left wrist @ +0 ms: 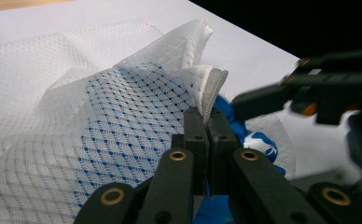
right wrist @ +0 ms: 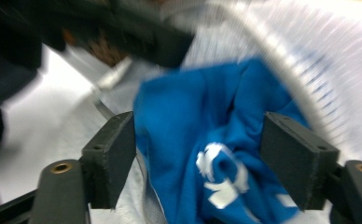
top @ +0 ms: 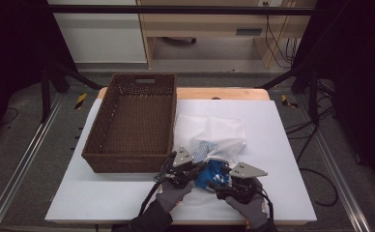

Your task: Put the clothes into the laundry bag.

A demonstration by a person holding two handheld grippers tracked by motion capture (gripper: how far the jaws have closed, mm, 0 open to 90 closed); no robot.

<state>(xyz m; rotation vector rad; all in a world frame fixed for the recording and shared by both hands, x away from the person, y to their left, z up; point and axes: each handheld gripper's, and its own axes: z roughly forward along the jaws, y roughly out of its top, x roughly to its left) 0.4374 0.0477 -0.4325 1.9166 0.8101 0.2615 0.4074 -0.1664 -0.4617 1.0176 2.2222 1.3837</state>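
A white mesh laundry bag (top: 214, 129) lies on the white tabletop beside the basket, with a blue garment (top: 213, 175) bunched at its near opening. In the left gripper view my left gripper (left wrist: 206, 125) is shut on the hemmed edge of the mesh bag (left wrist: 76, 116), lifting it; the blue garment (left wrist: 259, 140) shows just behind that edge. My right gripper (right wrist: 198, 158) has its jaws wide apart on either side of the blue garment (right wrist: 202, 135), which carries a white print; the pads do not squeeze it. In the high view the left gripper (top: 197, 170) and right gripper (top: 220, 186) face each other across the garment.
A dark brown woven basket (top: 122, 163) stands at the left of the white table surface (top: 277, 145), empty inside. Dark frame posts and cables ring the table; a wooden edge shows at the back.
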